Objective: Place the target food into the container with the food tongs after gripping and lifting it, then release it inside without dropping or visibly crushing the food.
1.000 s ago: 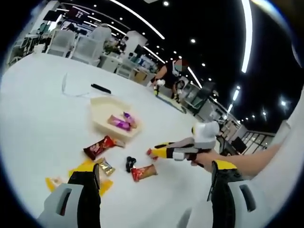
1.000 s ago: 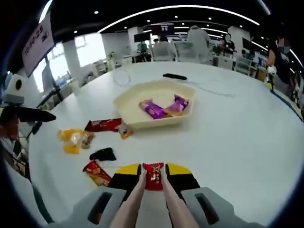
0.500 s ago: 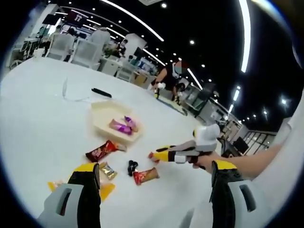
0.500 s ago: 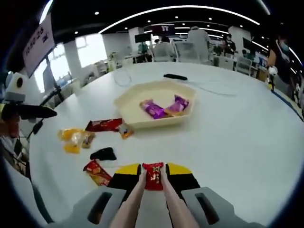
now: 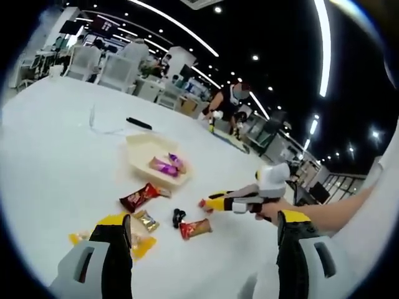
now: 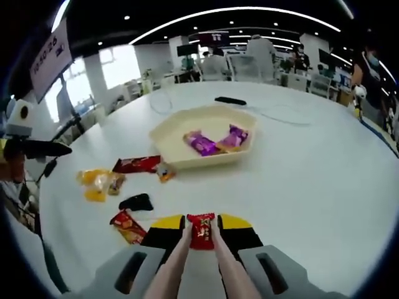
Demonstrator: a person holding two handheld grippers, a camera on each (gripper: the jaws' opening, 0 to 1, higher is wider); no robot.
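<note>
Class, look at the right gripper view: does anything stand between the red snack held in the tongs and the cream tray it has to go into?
Nothing visible does. The red snack sits pinched in the tongs held by the right claw, and only bare white table lies between it and the cream tray. The other wrappers lie off to the left of that path.

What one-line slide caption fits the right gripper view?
Tongs grip a red snack packet above the white table, short of the cream tray.

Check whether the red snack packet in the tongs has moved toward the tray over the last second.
No. In the right gripper view the red snack packet sits pinched in the tongs, just as far short of the cream tray as before.
</note>
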